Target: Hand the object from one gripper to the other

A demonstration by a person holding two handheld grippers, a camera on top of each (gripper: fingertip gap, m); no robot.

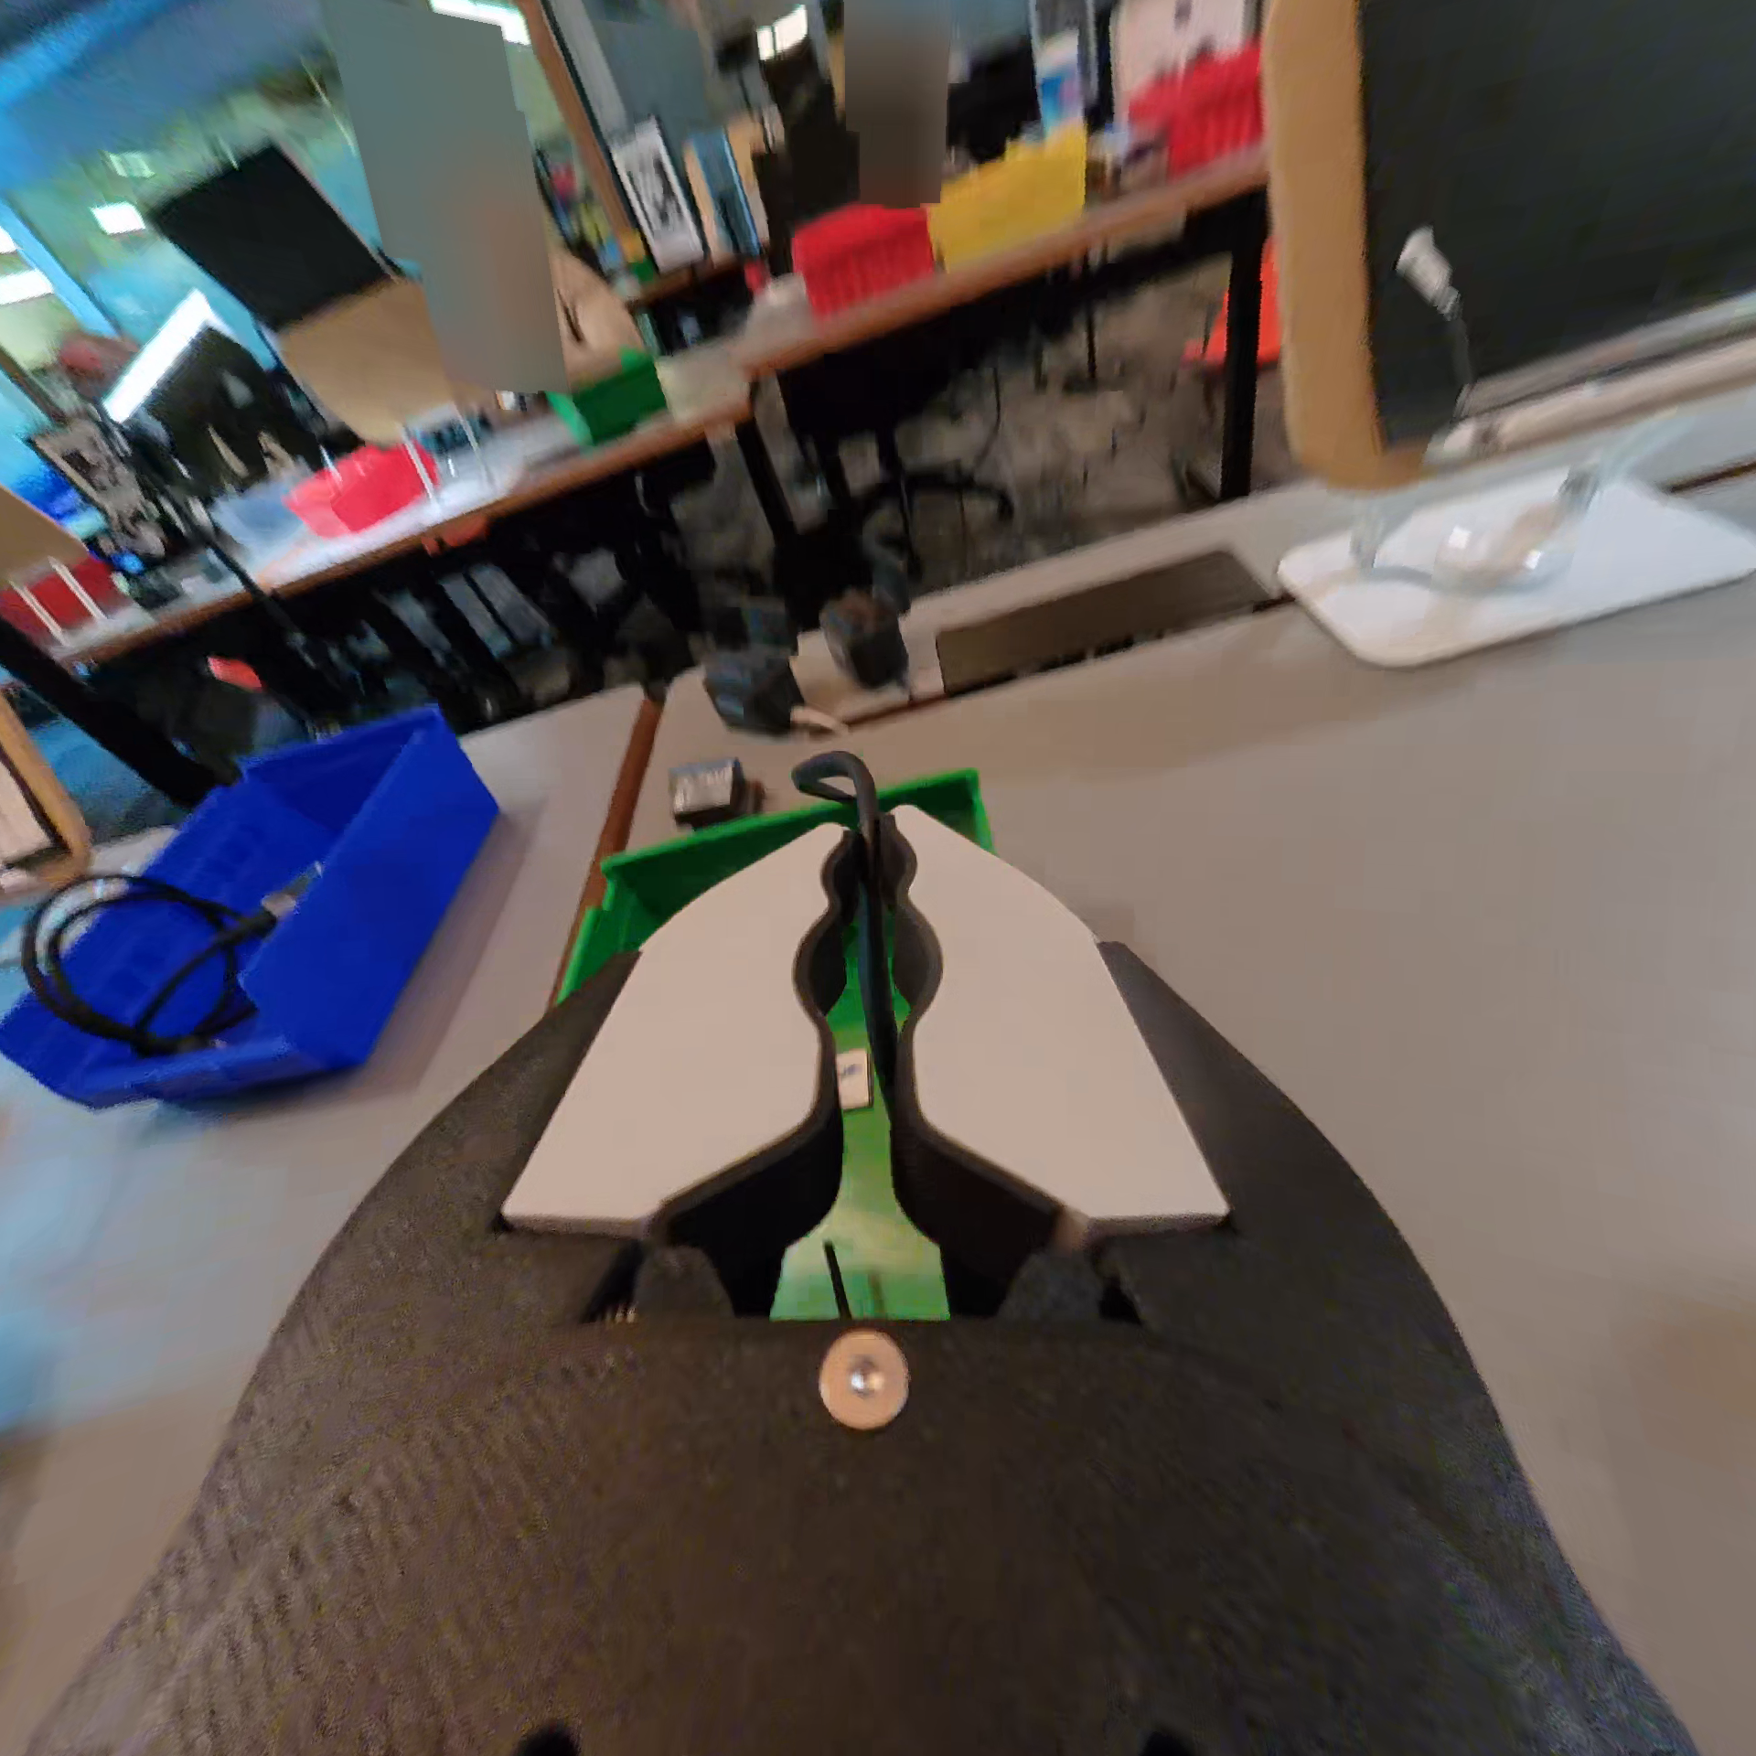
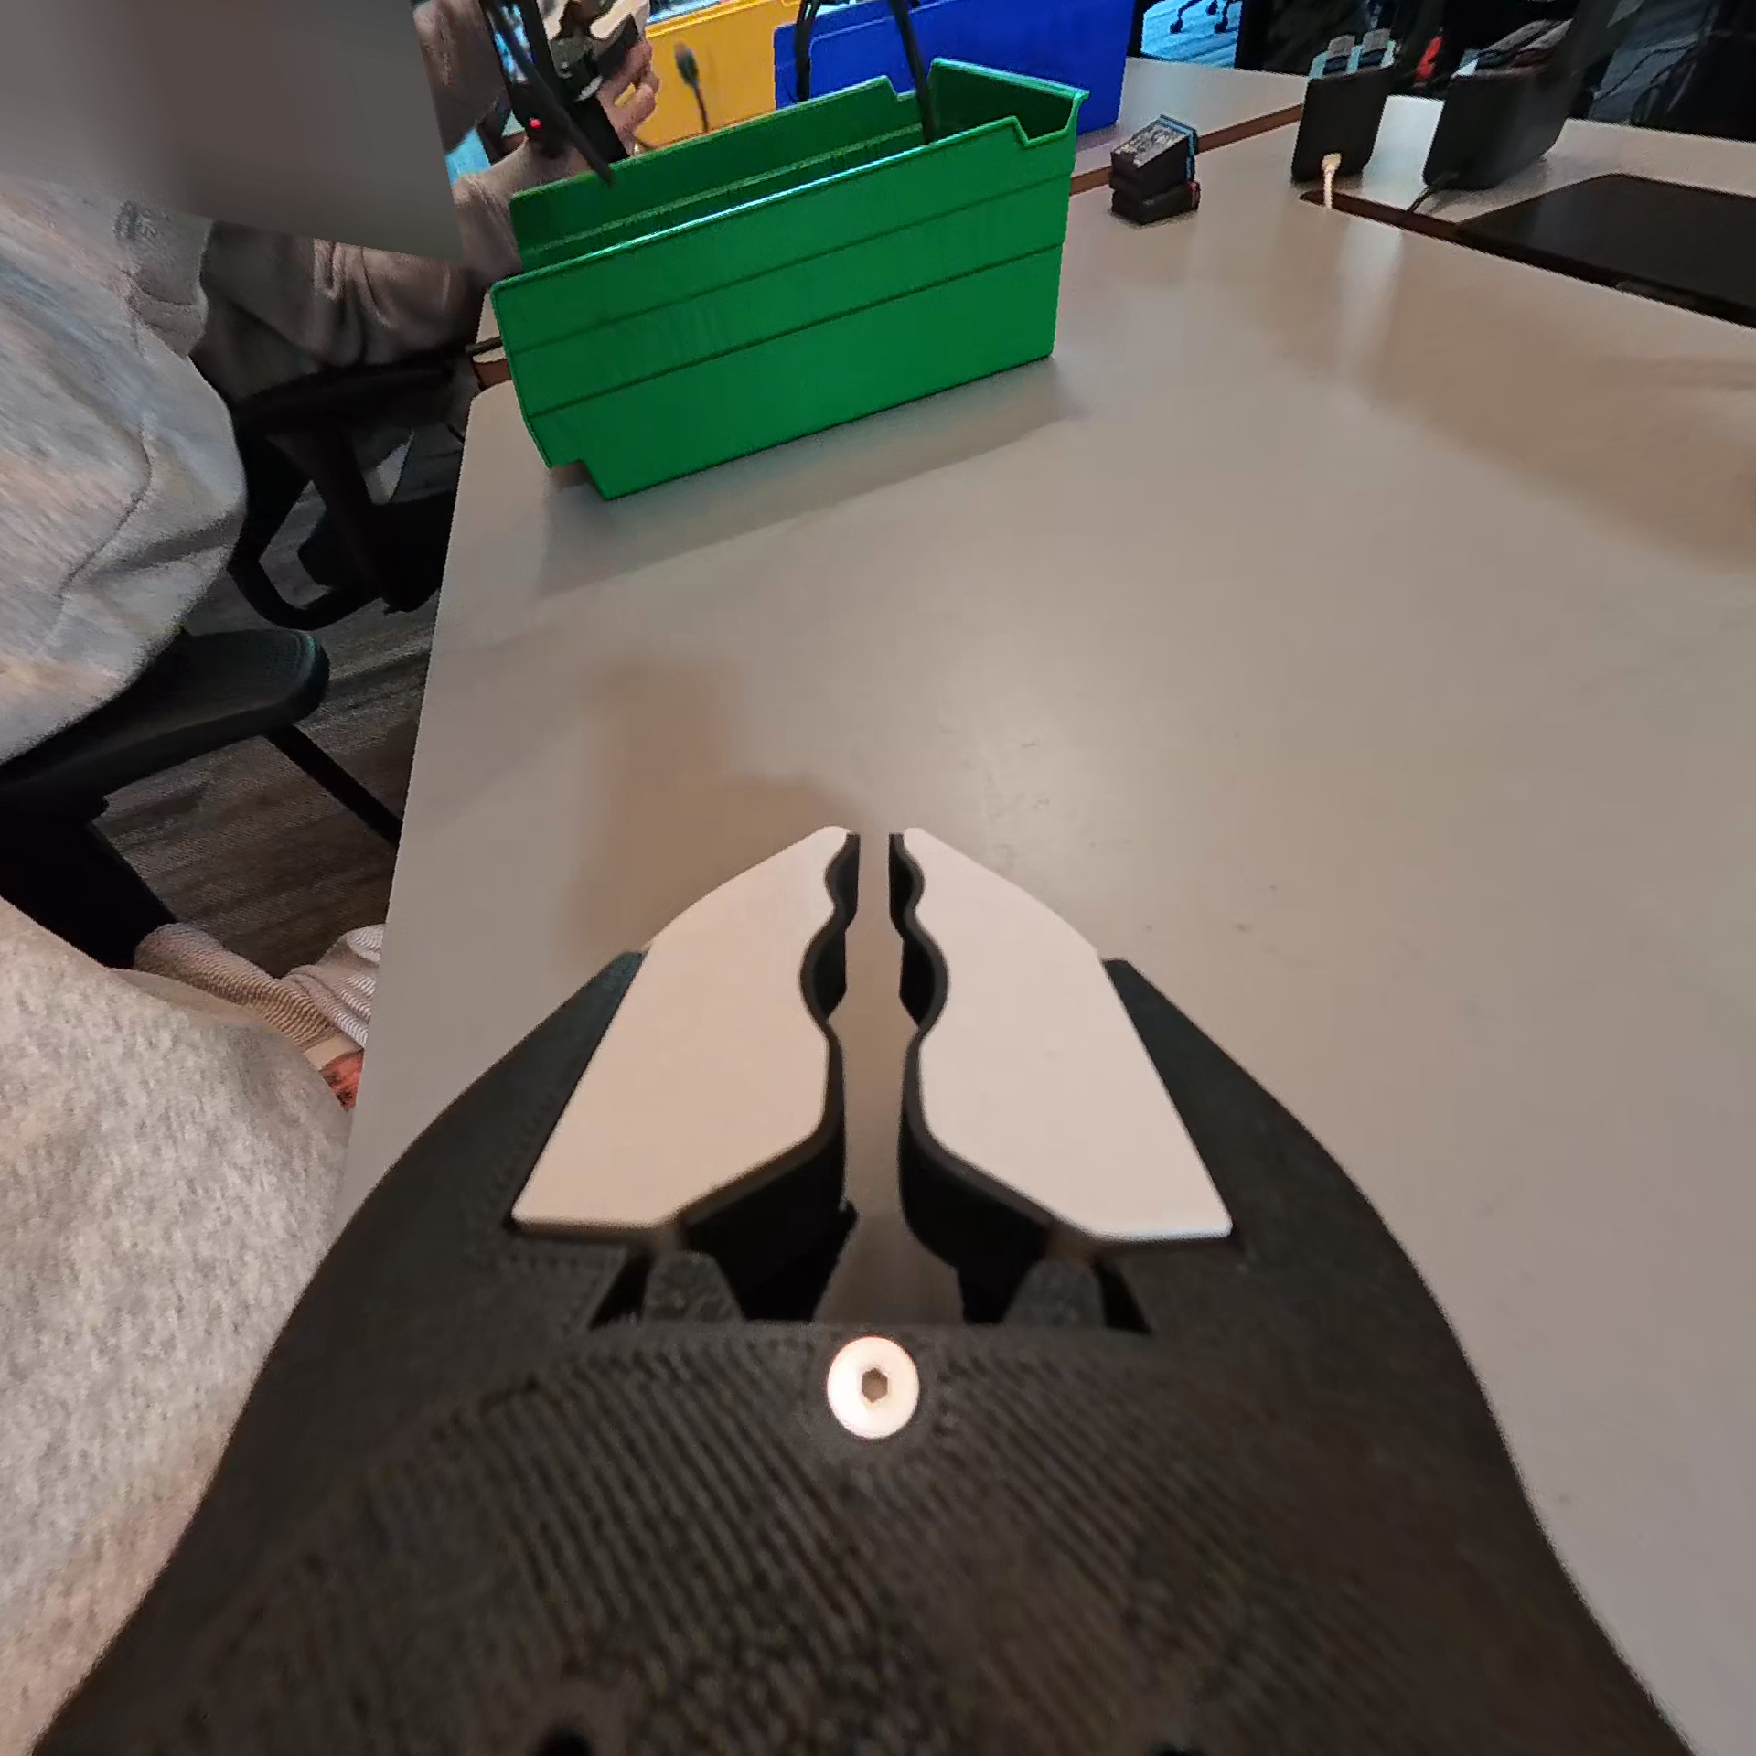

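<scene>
Black, thin cable (image 1: 872,912) looks light and floppy; left gripper (image 1: 869,836) pinches it above the green bin (image 1: 684,865). Right gripper (image 2: 874,841), nearly closed and empty, should grasp near the pinch.

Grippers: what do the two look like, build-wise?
Both match. The left gripper and the right gripper each have a wide black, ridged 3D-printed body, one silver screw at the centre, and two fingers with flat light-grey tops and black wavy inner edges. The person wears a light grey sleeve.
</scene>
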